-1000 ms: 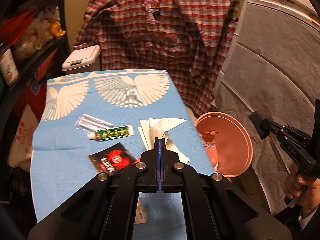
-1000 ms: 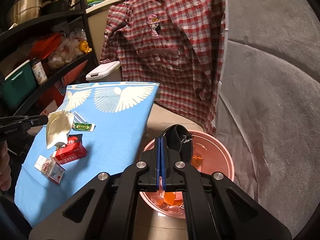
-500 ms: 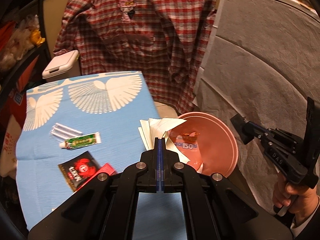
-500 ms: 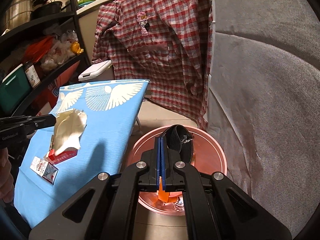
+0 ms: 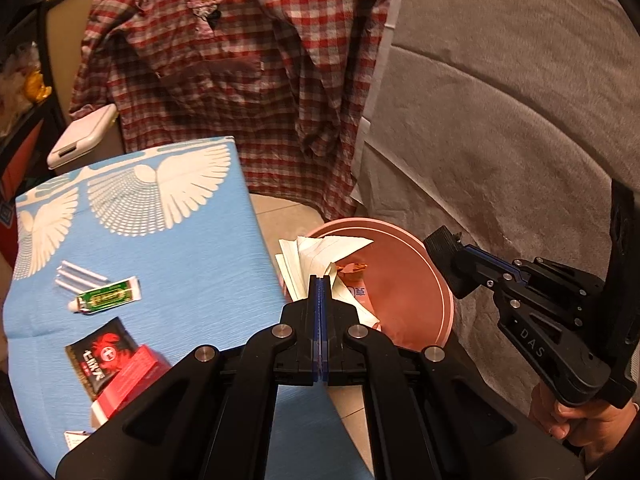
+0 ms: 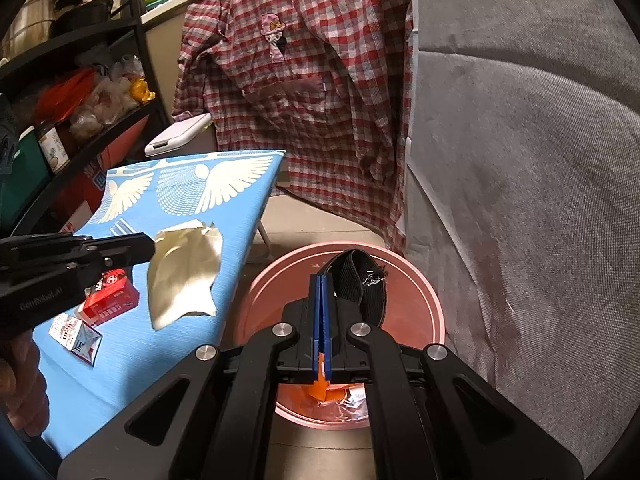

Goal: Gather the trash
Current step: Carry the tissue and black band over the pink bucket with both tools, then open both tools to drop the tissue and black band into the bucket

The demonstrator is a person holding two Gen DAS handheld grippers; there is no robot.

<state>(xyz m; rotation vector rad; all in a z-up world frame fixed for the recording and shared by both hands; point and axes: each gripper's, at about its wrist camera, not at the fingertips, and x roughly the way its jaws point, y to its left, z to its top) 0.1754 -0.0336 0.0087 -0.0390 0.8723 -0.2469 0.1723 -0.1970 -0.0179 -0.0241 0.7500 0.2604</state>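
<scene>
Your left gripper (image 6: 150, 246) has carried the crumpled white paper (image 6: 186, 272) sideways since a second ago, off the middle of the blue cloth (image 5: 192, 264) and out past its edge, so the sheet now hangs partly over the rim of the pink basin (image 6: 434, 304). You hold that gripper clamped fully shut on the paper, which fans out just ahead of its tips.

Your right gripper (image 6: 320, 280) has barely shifted; it hovers over the basin with its blue pads pressed together. A black elastic band (image 6: 362, 284) sits just ahead and to the right of its tips, but you cannot tell whether the pads pinch it. An orange scrap (image 6: 316, 390) lies in the basin below the jaws.

To the left of your left gripper, on the cloth, lie a green tube (image 5: 106, 300), a black sachet with a red crab (image 5: 98, 356), and a red box (image 5: 128, 380) touching the sachet. A plaid shirt (image 5: 240, 68) hangs beyond both grippers.
</scene>
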